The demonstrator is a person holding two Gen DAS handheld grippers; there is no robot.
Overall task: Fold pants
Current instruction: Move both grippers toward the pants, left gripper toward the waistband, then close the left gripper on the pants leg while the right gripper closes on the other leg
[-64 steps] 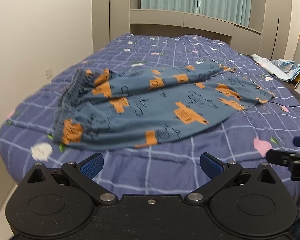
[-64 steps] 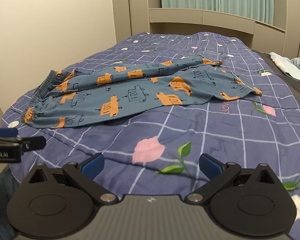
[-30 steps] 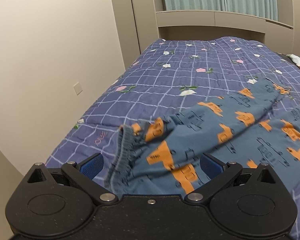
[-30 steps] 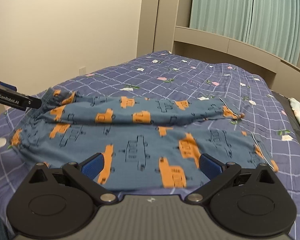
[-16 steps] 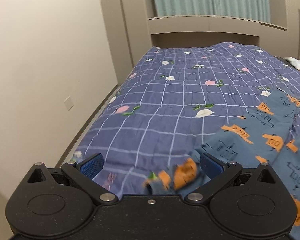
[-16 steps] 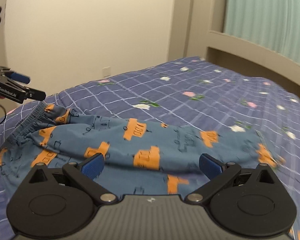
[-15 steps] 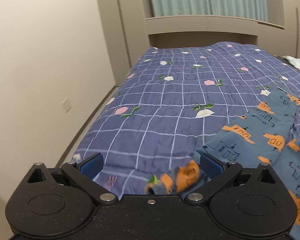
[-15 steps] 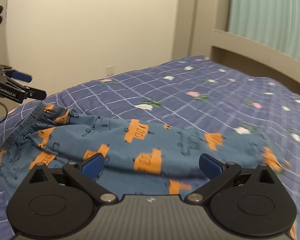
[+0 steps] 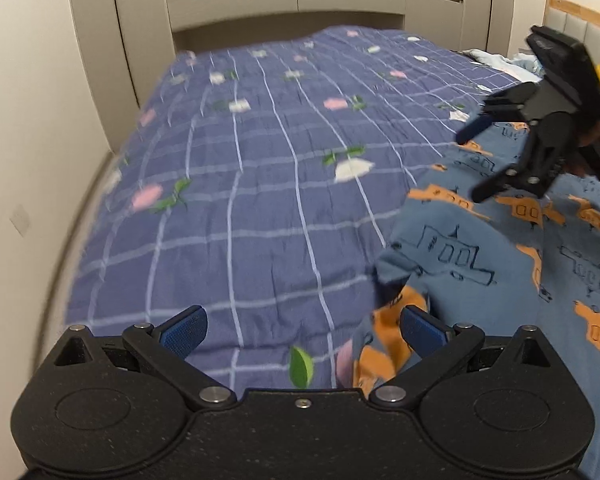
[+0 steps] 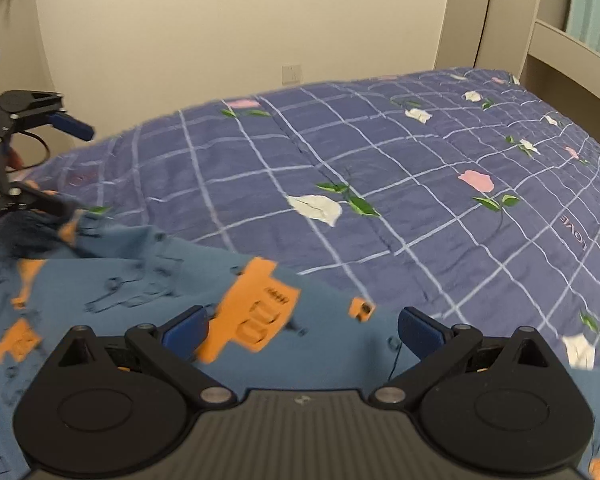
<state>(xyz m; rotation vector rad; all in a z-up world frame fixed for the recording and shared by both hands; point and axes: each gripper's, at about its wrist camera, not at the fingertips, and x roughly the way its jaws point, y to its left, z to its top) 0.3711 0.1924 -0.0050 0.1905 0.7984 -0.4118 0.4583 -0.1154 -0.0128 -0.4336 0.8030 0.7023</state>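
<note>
The pants (image 9: 500, 248) are cut off by the right edge in the left wrist view, and their far side is blurred. In the right wrist view, the waistband end (image 10: 32, 228) is smeared by motion and partly hidden behind the left gripper (image 10: 66, 168).

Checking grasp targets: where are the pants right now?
The pants lie on the quilt, right side of the left wrist view, under the right gripper.

One pair of pants (image 9: 500, 256), blue with orange vehicles, at the right of the left wrist view. One bed (image 9: 260, 200) under a checked purple quilt. Two grippers: the left gripper (image 9: 302, 326) and the right gripper (image 10: 302, 326), each with two blue-padded fingers (image 9: 184, 326). One wall socket (image 10: 292, 74), upper centre.
</note>
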